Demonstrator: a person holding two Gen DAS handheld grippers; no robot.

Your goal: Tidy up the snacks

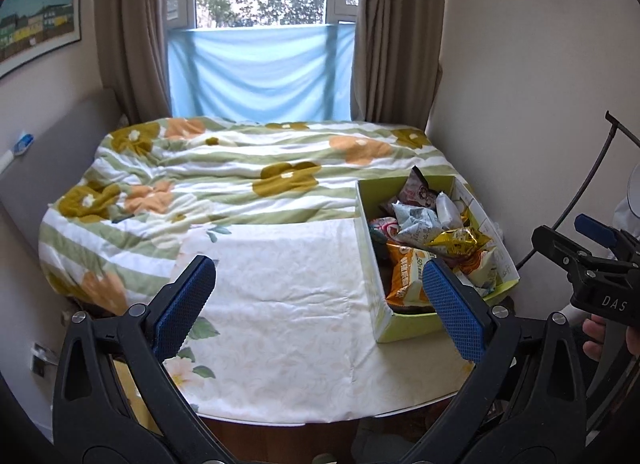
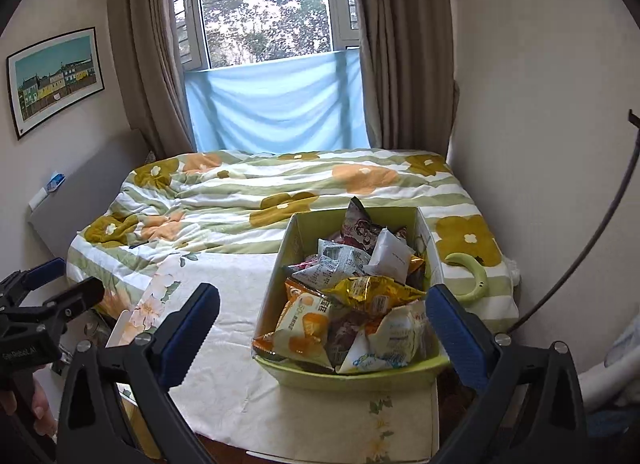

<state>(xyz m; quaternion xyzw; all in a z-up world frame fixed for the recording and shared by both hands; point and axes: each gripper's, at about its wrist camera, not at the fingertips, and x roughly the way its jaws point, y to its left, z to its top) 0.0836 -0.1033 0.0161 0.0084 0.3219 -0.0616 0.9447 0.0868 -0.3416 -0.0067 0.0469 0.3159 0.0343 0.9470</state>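
Snack packets (image 2: 352, 304) piled high in the green box (image 2: 360, 378), both grippers hanging empty above the table!

Box sits at the right side of the white floral tablecloth (image 1: 288, 304), up against the flowered quilt (image 1: 208, 171) of the bed. Orange, gold and white packets fill it to the rim. Left gripper (image 1: 320, 304) has its blue pads spread wide, nothing between them. Right gripper (image 2: 324, 328) likewise gapes fully open, framing the box's near end without touching it.
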